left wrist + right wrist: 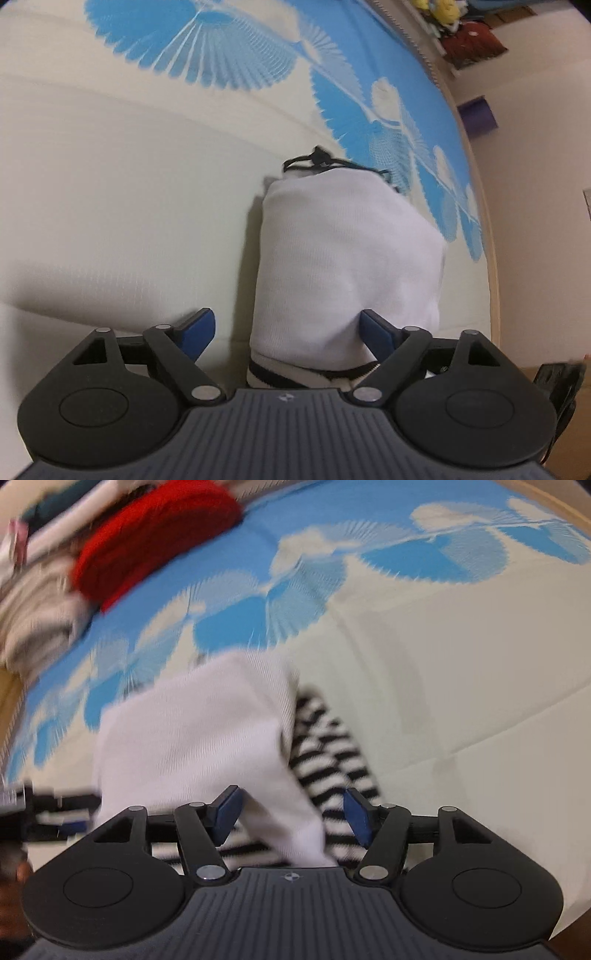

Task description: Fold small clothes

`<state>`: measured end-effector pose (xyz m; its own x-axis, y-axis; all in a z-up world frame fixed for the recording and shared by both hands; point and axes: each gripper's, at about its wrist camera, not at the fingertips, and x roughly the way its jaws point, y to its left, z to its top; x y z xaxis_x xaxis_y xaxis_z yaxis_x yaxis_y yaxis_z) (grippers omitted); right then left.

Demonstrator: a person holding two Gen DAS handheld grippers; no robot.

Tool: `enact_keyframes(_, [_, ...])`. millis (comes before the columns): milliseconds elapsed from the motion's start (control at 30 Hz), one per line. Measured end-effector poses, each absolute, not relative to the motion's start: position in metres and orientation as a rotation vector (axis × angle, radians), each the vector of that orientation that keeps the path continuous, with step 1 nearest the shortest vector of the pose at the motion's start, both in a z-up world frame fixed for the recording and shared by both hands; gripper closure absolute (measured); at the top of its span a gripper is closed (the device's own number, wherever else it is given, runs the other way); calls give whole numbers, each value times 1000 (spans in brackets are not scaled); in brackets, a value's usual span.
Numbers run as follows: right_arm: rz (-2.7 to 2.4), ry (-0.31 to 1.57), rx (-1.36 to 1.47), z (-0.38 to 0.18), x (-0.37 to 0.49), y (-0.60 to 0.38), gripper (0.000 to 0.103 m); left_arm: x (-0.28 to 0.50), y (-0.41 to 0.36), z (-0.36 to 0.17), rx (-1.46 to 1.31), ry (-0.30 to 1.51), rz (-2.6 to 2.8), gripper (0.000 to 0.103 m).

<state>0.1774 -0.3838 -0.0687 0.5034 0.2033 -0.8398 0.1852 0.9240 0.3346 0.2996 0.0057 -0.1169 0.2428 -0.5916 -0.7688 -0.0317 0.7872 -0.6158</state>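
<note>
The folded white knit garment lies on a bed sheet that is cream with a blue fan-shaped print, and a thin black cord shows at the garment's far edge, toward 12 o'clock in the left wrist view. A black-and-white striped band runs along its near edge at 6 o'clock, just in front of the tool body.

The left gripper stands wide open with its blue-padded fingers well apart. The garment's near end sits between them; the finger at 3 o'clock is against the cloth, while the one at 9 o'clock stands clear of it over bare sheet. It has hold of nothing.

In the right wrist view, which is blurred, the right gripper is also spread open, gripping nothing. White cloth and a black-and-white striped fabric lie between and just beyond its fingers, the striped part toward 2 o'clock of the white. Whether the pads touch the cloth cannot be told through the blur.

At 10 o'clock in that view a red knitted item rests on a pile of beige and white clothes at the sheet's far corner.
</note>
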Motion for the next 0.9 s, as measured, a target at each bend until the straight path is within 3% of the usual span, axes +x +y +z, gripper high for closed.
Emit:
enact_keyframes(167, [4,1111,347,-81,189,-371,41,311,-6,-128,-621,1263,-462,14])
enact_keyframes(233, [-4,1123,388,-85,193,-372,46,313,-12,-134,-653,1256,-478,16])
enact_keyframes(300, [8,1129,416,-86,196,-370,61,314,-20,-135,-649,1239,-493,18])
enact_keyframes(333, [18,1130,418,-86,197,-368,64,313,-23,-134,-631,1227,-495,23])
enact_keyframes(433, [35,1122,396,-85,201,-361,78,314,-24,-123,-591,1193,-492,58])
enact_keyframes(467, [35,1117,399,-84,202,-361,82,315,-21,-117,-607,1177,-501,64])
enact_keyframes(567, [39,1069,420,-78,206,-363,89,321,-9,-85,-592,1065,-515,65])
enact_keyframes(600, [45,1036,450,-74,209,-365,96,325,-6,-71,-541,1016,-513,65])
enact_keyframes(733, [101,892,557,-56,220,-352,98,352,20,-51,-495,922,-484,60])
enact_keyframes(833, [134,825,548,-47,236,-328,98,374,48,-55,-523,907,-419,51])
enact_keyframes(900, [144,802,564,-47,253,-315,98,382,63,-59,-524,908,-342,37])
